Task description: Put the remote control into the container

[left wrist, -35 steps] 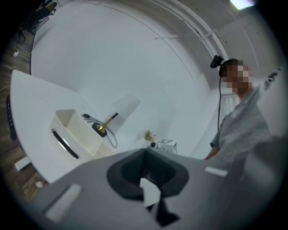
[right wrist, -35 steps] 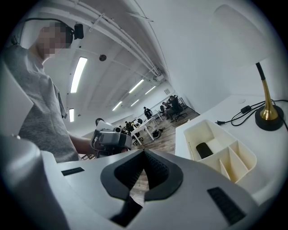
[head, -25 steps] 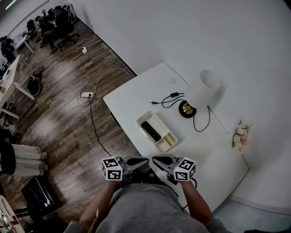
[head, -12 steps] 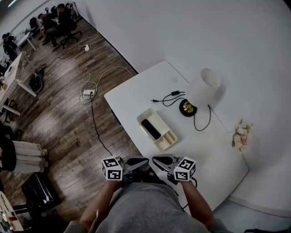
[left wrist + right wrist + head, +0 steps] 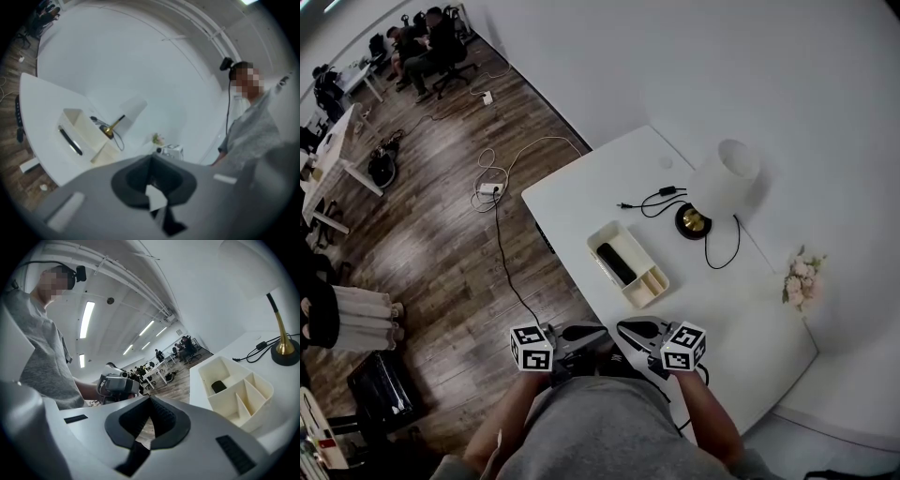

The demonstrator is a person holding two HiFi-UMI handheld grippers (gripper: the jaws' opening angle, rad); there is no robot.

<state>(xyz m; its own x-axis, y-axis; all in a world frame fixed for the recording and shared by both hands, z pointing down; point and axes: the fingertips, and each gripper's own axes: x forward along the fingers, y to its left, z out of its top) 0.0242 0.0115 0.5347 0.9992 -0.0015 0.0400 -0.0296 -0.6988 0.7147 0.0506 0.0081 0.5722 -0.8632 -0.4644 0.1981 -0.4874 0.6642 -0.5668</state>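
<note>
Remote lies in container near counter edge | our left hand-held gripper and right hand-held gripper closed, empty | risk: a careless reach could nudge container off.

almost nothing changed but the head view, which swung a little. the worktop, the container with the remote control lying in it, and the lamp ended up a touch further right in the picture. the seated people at the far desks and the power strip on the floor slid right too.
</note>
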